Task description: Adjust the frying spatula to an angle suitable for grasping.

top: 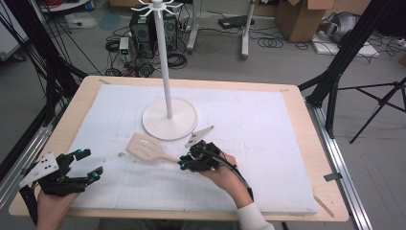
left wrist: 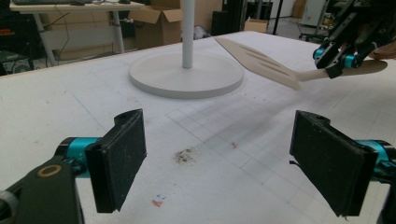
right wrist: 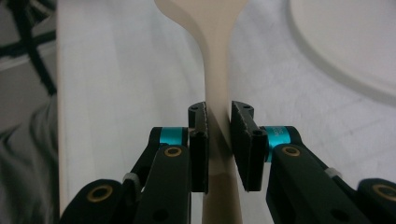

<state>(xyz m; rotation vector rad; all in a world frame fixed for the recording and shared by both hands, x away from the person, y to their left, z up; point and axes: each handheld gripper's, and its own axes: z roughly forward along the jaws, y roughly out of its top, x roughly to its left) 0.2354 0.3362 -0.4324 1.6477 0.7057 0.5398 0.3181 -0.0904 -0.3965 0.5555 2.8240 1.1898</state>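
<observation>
The right claw is clamping the spatula by its handle beside the stand, while the left claw is gaping wide over the worktop.

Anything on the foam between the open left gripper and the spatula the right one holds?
Only bare white foam sheet with a faint dark smudge, seen in the left gripper view.

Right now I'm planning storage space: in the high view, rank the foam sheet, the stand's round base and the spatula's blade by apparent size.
1. Foam sheet, by far the largest.
2. Stand's round base.
3. Spatula's blade, smallest, held up off the sheet by the right gripper.
</observation>
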